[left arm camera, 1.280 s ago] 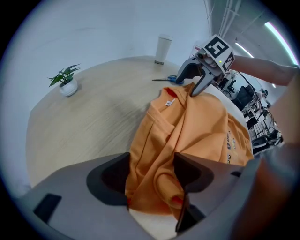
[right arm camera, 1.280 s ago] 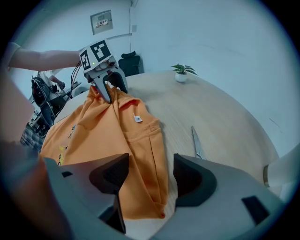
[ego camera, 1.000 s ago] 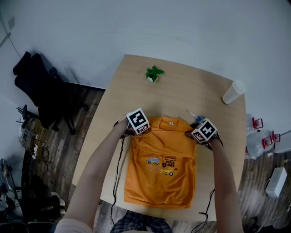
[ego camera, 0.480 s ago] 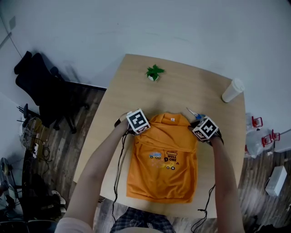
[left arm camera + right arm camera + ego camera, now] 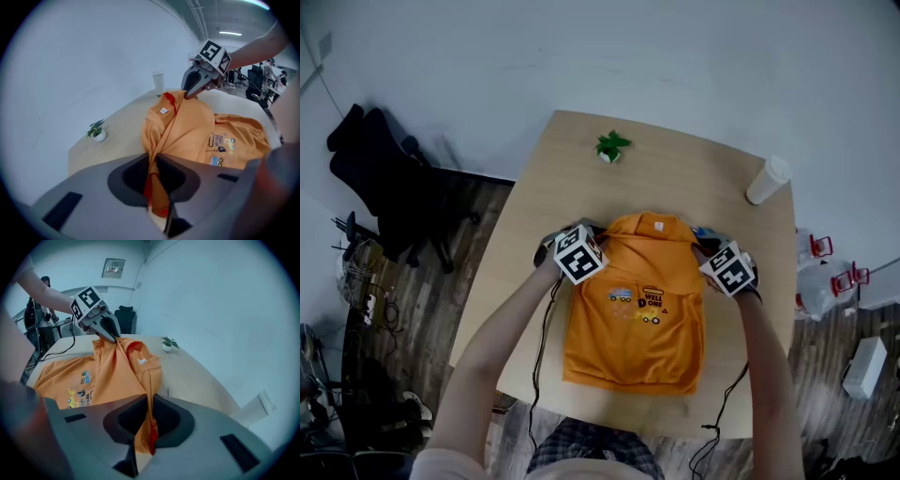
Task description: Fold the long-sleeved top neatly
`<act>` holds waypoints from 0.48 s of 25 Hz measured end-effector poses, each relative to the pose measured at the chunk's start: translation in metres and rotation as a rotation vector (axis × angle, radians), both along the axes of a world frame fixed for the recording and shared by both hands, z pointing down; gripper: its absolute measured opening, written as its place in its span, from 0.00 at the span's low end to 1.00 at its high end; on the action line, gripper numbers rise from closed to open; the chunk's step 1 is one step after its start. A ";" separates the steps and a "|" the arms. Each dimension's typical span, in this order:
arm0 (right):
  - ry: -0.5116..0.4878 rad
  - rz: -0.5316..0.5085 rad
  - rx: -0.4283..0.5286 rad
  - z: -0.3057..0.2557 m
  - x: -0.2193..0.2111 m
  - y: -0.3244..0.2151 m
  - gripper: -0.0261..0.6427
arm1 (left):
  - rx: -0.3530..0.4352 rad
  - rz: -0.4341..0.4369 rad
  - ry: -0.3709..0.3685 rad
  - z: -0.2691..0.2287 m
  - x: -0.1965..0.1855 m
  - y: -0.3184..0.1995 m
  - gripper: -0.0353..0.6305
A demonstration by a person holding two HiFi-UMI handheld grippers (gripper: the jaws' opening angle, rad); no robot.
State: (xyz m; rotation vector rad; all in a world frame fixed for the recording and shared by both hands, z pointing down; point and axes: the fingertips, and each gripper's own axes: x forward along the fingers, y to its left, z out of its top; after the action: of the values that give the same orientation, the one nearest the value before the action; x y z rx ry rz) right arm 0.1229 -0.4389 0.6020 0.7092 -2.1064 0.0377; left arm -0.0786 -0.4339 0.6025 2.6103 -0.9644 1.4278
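An orange long-sleeved top (image 5: 636, 314) with a small truck print lies on the wooden table (image 5: 530, 216), sleeves folded in. My left gripper (image 5: 592, 236) is shut on its left shoulder and my right gripper (image 5: 705, 246) is shut on its right shoulder. Both hold the collar end raised off the table while the hem rests near the front edge. In the left gripper view the orange cloth (image 5: 157, 154) runs pinched between the jaws, and the right gripper (image 5: 190, 91) shows beyond. In the right gripper view the orange fabric (image 5: 149, 401) is clamped the same way, with the left gripper (image 5: 110, 336) opposite.
A small potted plant (image 5: 609, 147) stands at the table's far side and a white paper cup (image 5: 766, 180) at its far right corner. A blue-handled thing (image 5: 703, 233) lies by the right gripper. A black office chair (image 5: 380, 183) stands on the floor at left.
Both grippers have closed on the top's shoulders and lifted them off the table. The collar end now hangs raised and the cloth has drawn slightly toward the far side.
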 end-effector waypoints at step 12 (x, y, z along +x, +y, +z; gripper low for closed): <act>-0.041 -0.112 0.168 -0.058 -0.001 0.106 0.11 | 0.134 0.064 -0.022 -0.048 0.006 0.102 0.12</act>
State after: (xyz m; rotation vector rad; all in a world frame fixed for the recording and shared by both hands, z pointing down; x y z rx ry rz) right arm 0.1217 -0.3331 0.5442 0.6923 -2.2036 -0.1898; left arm -0.0729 -0.3317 0.5549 2.7490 -1.0230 1.4576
